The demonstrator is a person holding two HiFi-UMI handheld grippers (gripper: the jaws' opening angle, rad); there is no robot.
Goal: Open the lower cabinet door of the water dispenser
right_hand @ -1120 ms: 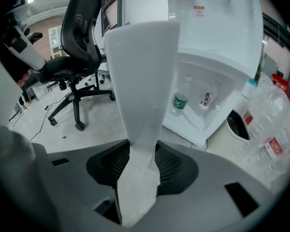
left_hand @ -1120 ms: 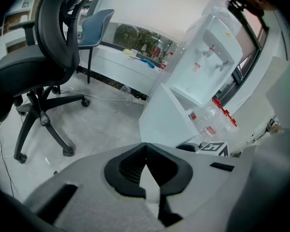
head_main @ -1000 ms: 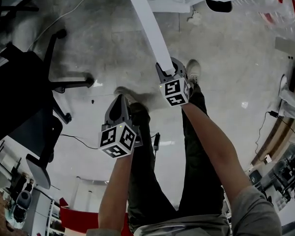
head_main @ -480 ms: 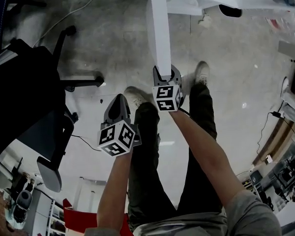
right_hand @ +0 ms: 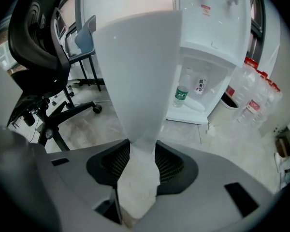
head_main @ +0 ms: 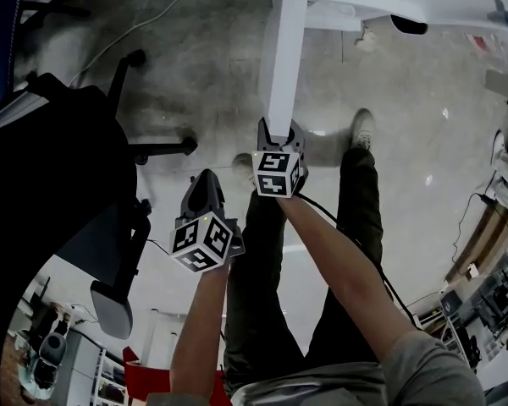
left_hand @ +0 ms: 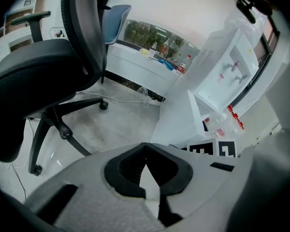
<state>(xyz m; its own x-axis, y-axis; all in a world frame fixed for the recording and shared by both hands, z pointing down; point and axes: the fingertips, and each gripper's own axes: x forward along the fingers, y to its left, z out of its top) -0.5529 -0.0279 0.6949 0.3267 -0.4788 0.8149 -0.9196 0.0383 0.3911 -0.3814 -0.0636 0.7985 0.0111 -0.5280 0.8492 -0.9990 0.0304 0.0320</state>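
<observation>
Closest to the person, the left hand-held gripper point(left_hand: 145, 148) hangs over the floor point(head_main: 195, 74) with its jaws pressed together and nothing between them. Just ahead and to its right, the right hand-held gripper point(right_hand: 139, 151) pinches the free edge of the white lower cabinet door point(right_hand: 140, 66), one pad on each face. Door position: swung open, standing well out from the water dispenser point(right_hand: 210, 28). Beyond the door, the open lower compartment holds a green-labelled bottle point(right_hand: 181, 95). A black office chair point(head_main: 76, 167) stands to the left.
</observation>
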